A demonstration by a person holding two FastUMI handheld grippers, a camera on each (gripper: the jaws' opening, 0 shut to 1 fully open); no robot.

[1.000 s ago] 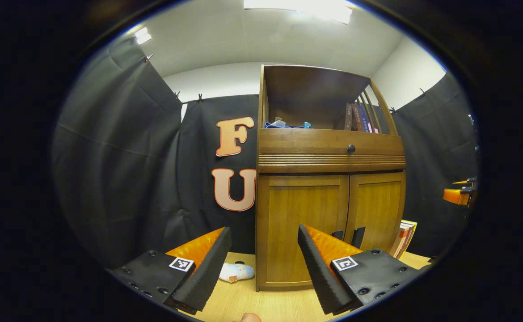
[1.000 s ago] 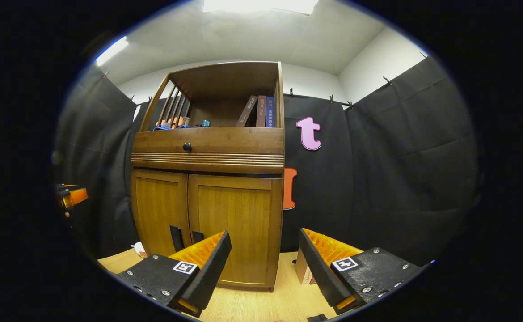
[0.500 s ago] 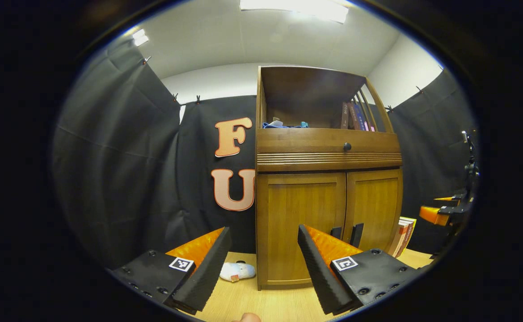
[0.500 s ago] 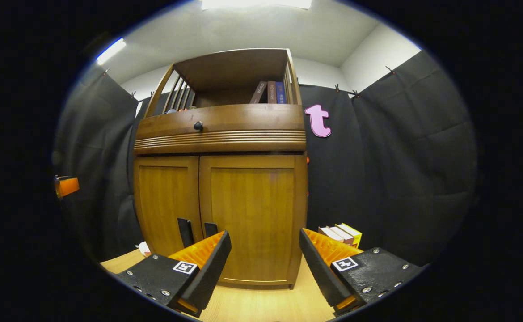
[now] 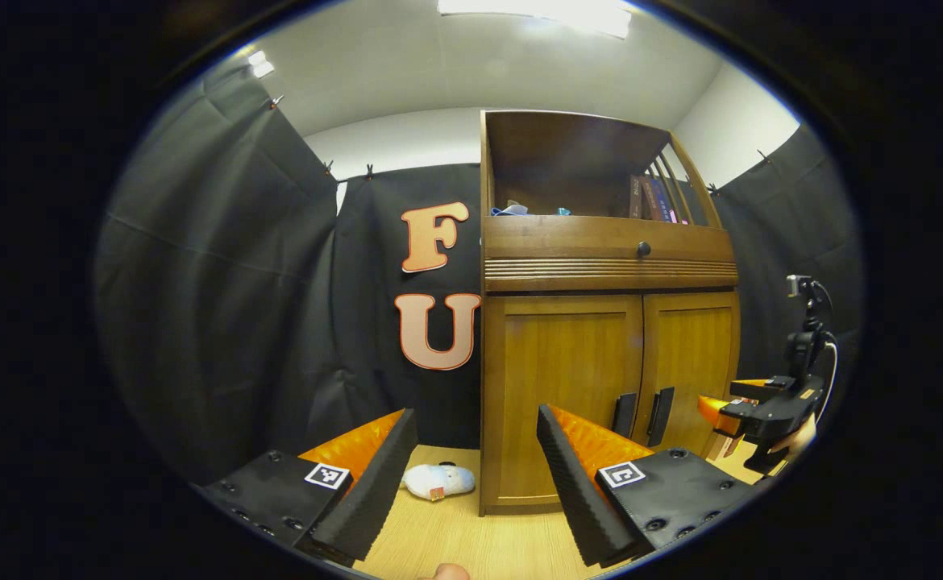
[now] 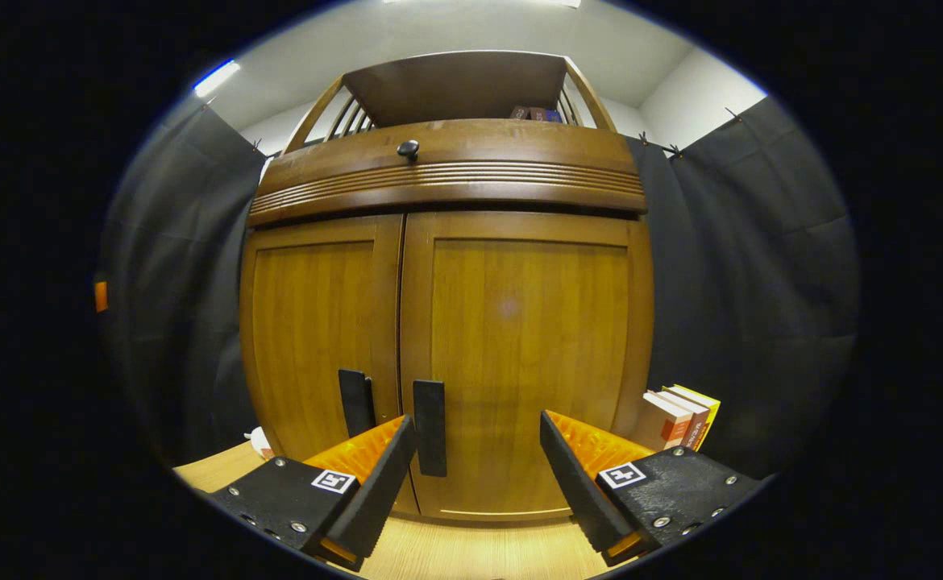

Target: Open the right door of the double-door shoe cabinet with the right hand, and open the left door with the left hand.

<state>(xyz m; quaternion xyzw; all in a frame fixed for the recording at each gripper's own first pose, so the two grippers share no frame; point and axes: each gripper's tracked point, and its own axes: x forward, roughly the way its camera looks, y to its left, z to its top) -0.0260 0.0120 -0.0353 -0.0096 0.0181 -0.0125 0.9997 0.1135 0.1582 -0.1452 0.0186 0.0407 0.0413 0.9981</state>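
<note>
The wooden shoe cabinet (image 5: 608, 274) stands on the floor with both doors shut. In the right gripper view it is close: the right door (image 6: 520, 330) carries a dark vertical handle (image 6: 429, 427), and the left door (image 6: 314, 338) has its own handle (image 6: 356, 401). My right gripper (image 6: 476, 419) is open in front of the right door, its left finger just beside that door's handle, not touching it. My left gripper (image 5: 475, 412) is open, farther back, facing the cabinet's left edge. In the left gripper view, the right gripper (image 5: 731, 400) hovers before the right door (image 5: 693, 362).
A white soft item (image 5: 438, 481) lies on the wooden floor (image 5: 447, 540) left of the cabinet. Several books (image 6: 677, 415) lean beside its right side. Above the doors sit a drawer with a round knob (image 6: 408, 147) and an open shelf (image 5: 568, 173) with books.
My right gripper has moved much closer to the cabinet, so the doors and handles loom larger. My left gripper shifted slightly; the right gripper came further into its view. Both doors stay shut.
</note>
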